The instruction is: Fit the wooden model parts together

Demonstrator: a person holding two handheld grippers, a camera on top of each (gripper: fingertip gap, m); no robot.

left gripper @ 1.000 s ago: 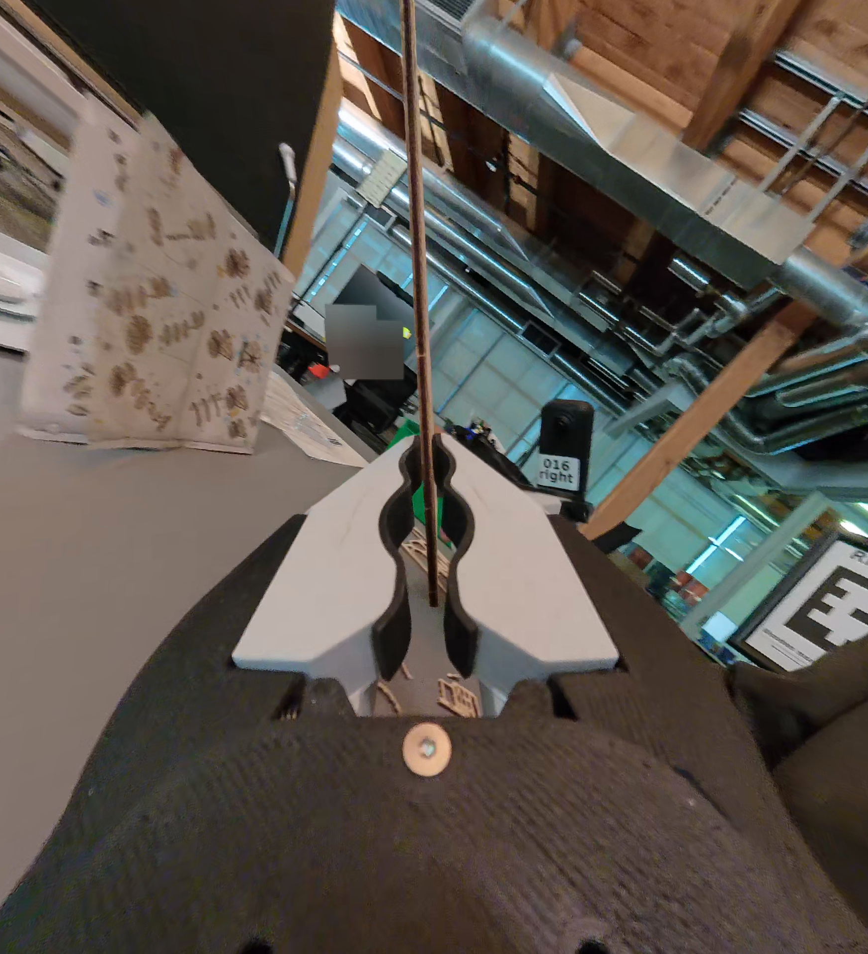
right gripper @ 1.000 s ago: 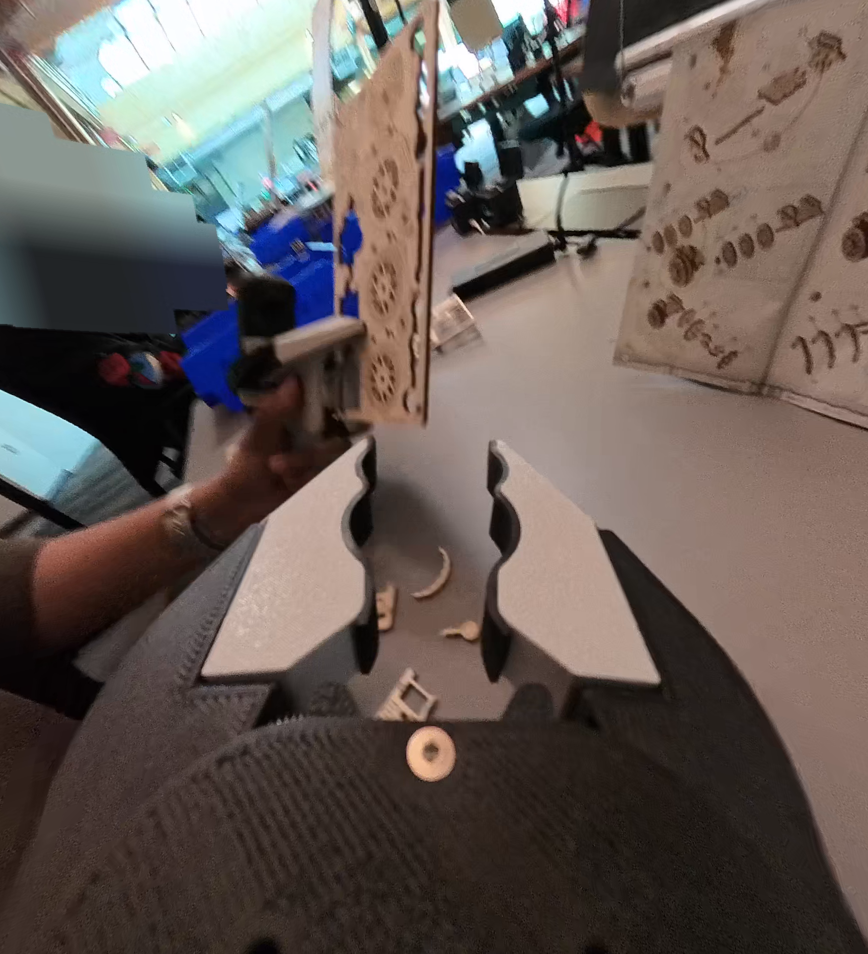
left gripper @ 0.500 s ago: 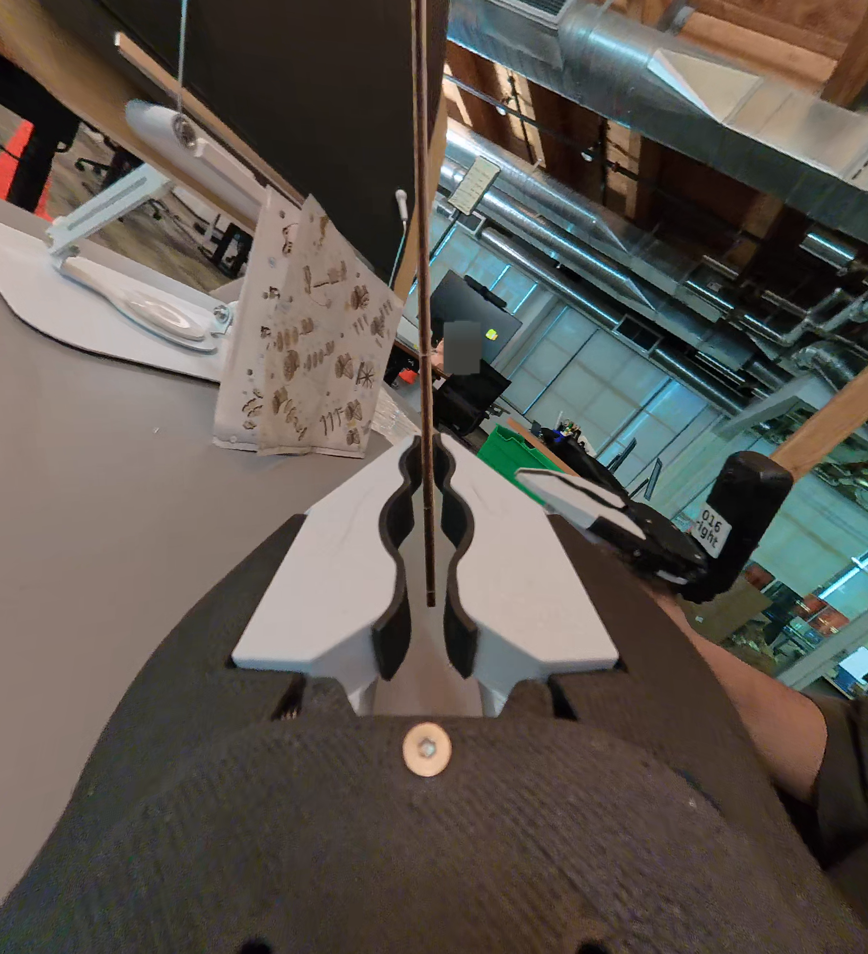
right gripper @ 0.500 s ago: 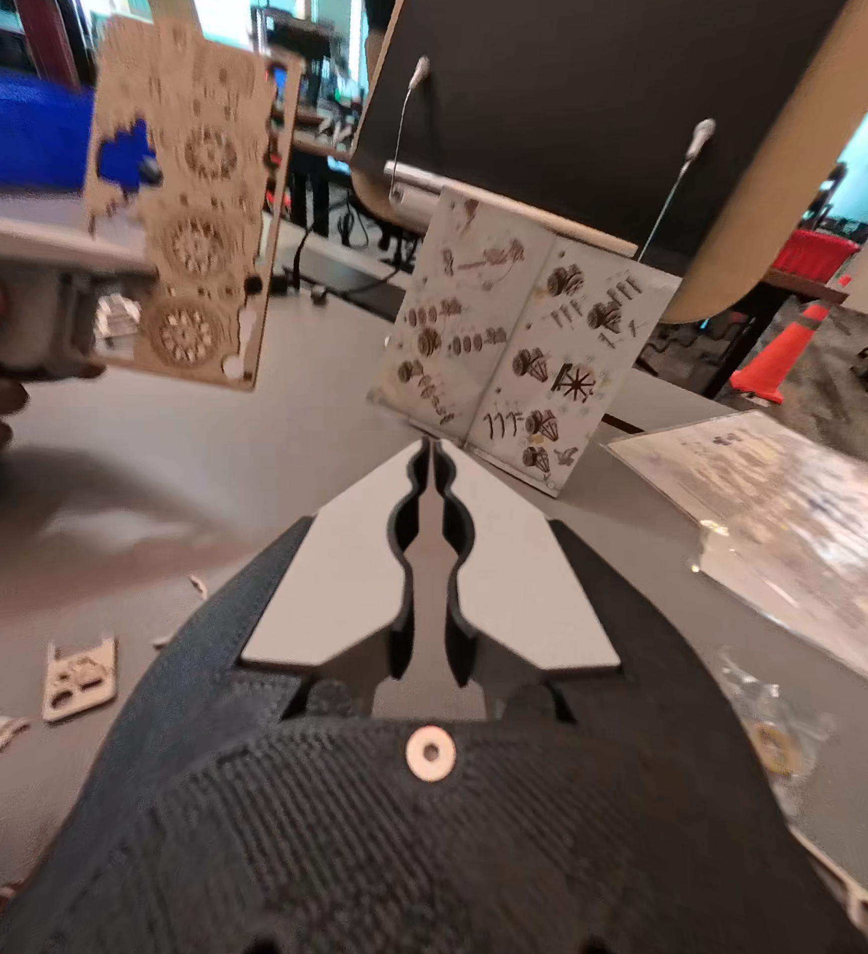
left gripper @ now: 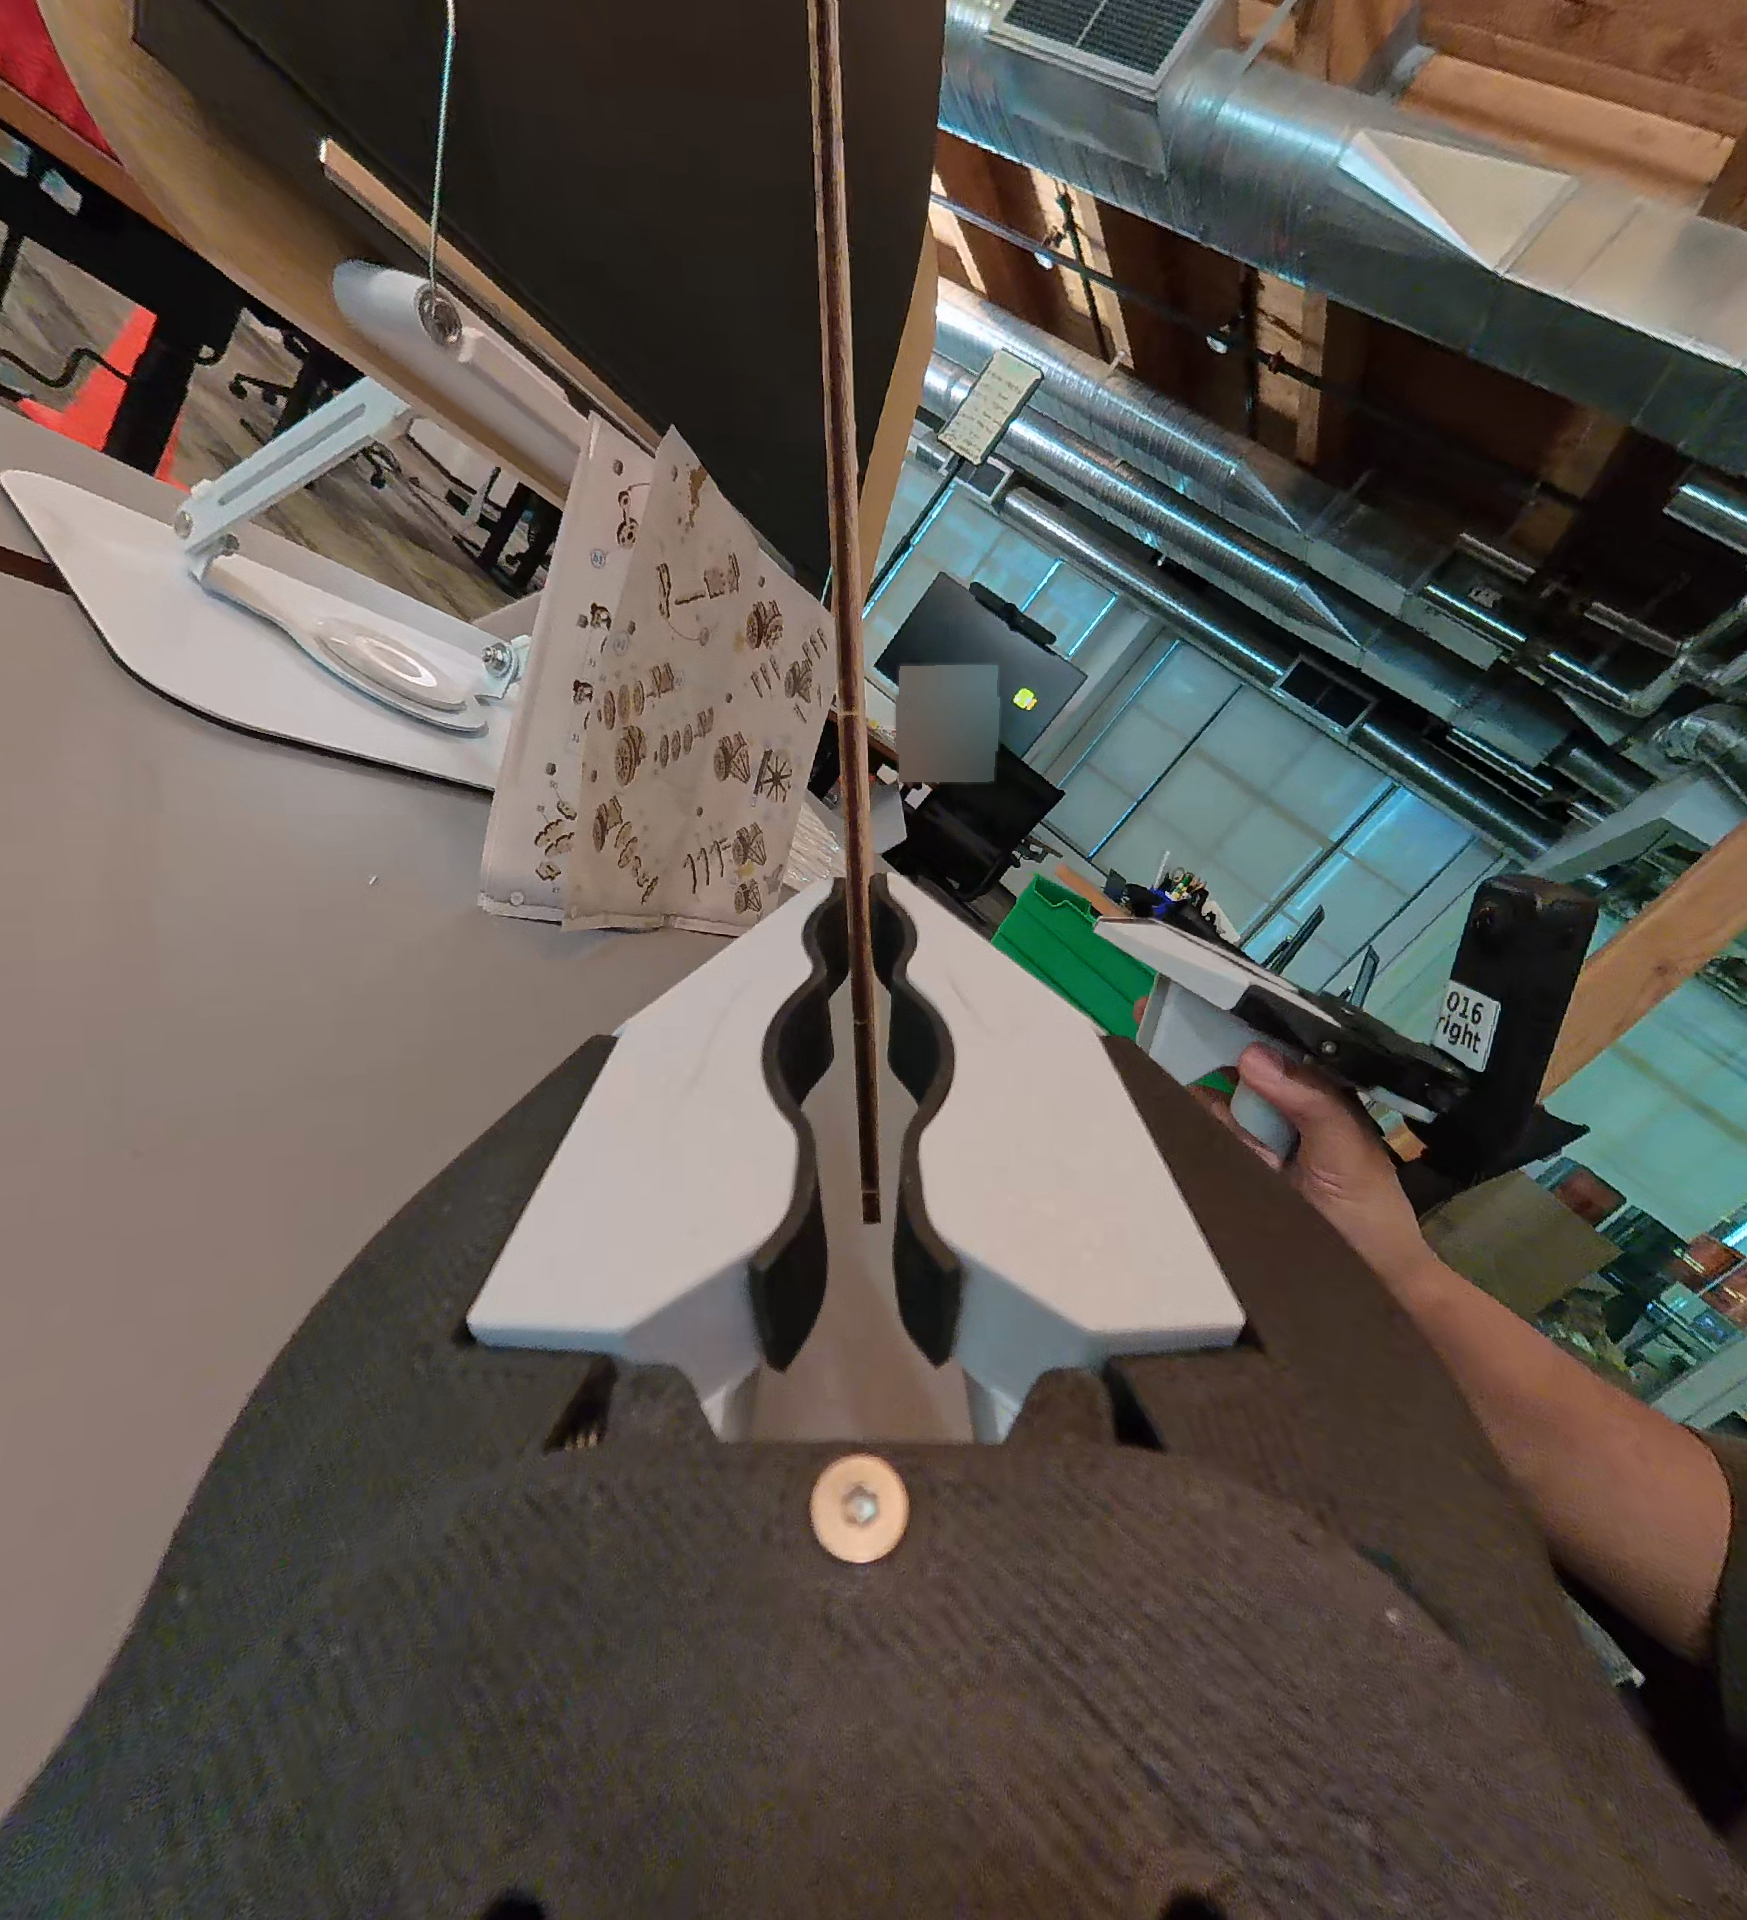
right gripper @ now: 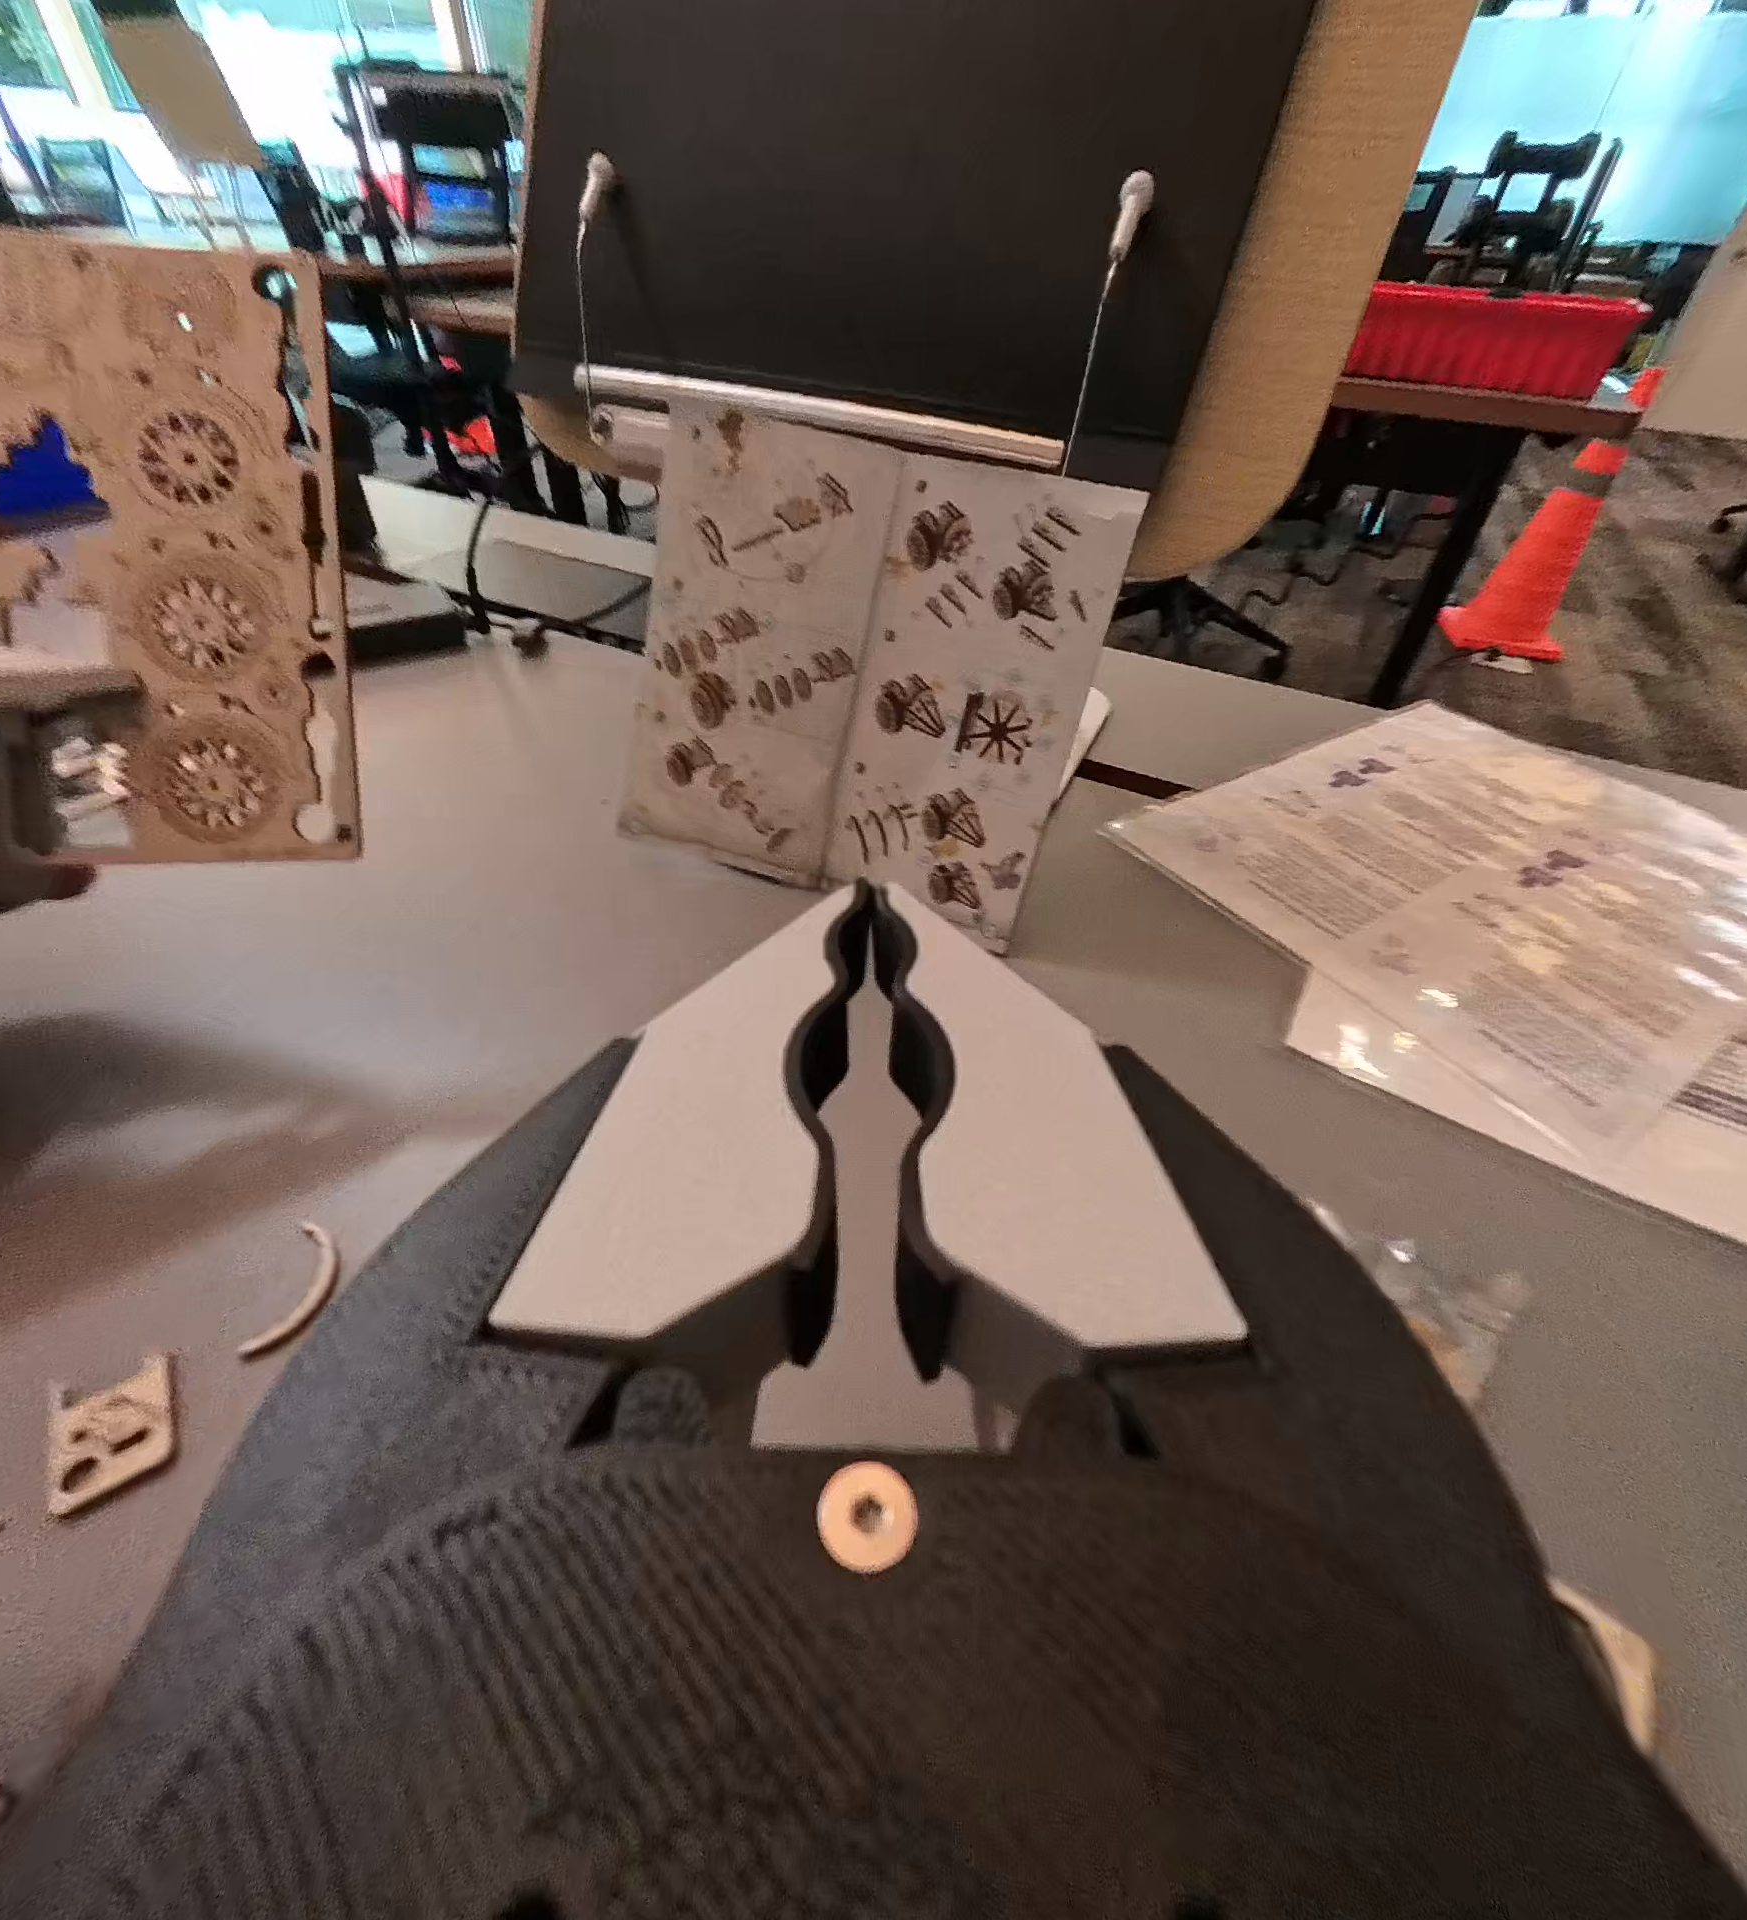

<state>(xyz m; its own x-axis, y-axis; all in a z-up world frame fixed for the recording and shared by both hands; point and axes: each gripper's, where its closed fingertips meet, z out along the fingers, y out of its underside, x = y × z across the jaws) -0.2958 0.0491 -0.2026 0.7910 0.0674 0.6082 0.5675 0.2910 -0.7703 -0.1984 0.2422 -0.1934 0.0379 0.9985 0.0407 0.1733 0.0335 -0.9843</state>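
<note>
My left gripper (left gripper: 856,883) is shut on a thin wooden parts sheet (left gripper: 841,520), seen edge-on and standing upright between the pads. The right wrist view shows that sheet's face (right gripper: 173,582) at the left, with laser-cut gears in it, held up off the table by the left gripper (right gripper: 7,727). My right gripper (right gripper: 867,896) is shut with nothing between its fingertips, above the grey table (right gripper: 433,987). It also shows in the left wrist view (left gripper: 1295,997), held by a hand at the right. Small loose wooden pieces (right gripper: 116,1434) lie on the table at lower left.
A folded instruction sheet (right gripper: 869,665) stands on the table ahead, against a dark board (right gripper: 900,187). Laminated pages (right gripper: 1534,914) lie at the right. A white lamp base (left gripper: 256,634) sits at the far left. A clear bag (right gripper: 1420,1288) lies near the right gripper. One gripper's finger ends stand about 20 cm off the other's.
My right gripper went from wide open to shut with nothing between its pads and swung right, away from the sheet. My left gripper kept its hold on the sheet and turned.
</note>
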